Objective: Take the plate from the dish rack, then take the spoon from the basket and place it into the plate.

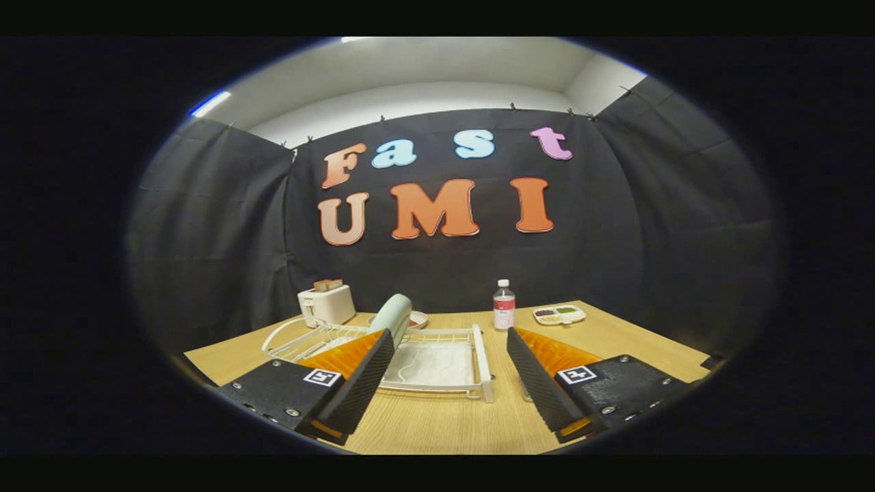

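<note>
Approaching dish rack with fingers spread wide, grasping nothing; aiming at upright plate rim, keeping left finger clear of wire.

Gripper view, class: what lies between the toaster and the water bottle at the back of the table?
Between the toaster and bottle stands the pale green plate, upright in the dish rack, beyond the open gripper.

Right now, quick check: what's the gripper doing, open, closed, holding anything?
Gripper: open, holding nothing; the dish rack lies between and just ahead of its fingers, with the plate upright in it.
</note>
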{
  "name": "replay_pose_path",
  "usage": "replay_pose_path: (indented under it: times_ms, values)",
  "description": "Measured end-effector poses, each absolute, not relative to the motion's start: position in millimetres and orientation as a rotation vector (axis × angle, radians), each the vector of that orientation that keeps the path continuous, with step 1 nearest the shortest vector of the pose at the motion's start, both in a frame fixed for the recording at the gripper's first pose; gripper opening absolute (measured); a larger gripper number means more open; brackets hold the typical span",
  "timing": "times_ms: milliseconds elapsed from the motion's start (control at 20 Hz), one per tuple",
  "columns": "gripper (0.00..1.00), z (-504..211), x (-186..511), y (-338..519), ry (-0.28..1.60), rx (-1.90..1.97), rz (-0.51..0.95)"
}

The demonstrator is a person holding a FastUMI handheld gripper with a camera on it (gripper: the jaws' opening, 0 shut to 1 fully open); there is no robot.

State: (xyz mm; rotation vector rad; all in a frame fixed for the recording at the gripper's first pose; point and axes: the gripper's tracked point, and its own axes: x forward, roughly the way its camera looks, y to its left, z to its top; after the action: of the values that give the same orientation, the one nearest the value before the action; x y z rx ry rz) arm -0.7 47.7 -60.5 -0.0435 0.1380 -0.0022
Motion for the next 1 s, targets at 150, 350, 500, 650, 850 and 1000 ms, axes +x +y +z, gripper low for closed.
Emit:
replay_pose_path:
  times_ms: [150, 350, 500, 650, 850, 1000]
  values:
    - [0.99, -60, -1, 45, 0.135, -0.034, -0.017]
    - [0.99, -58, 2, 45, 0.128, -0.018, -0.024]
    - [0.99, -62, 4, 47, 0.136, -0.018, -0.026]
    - [0.99, -65, 4, 47, 0.146, -0.03, -0.03]
    - [0.99, -68, 6, 50, 0.153, -0.025, -0.026]
    - [0.99, -67, 9, 53, 0.156, -0.023, -0.027]
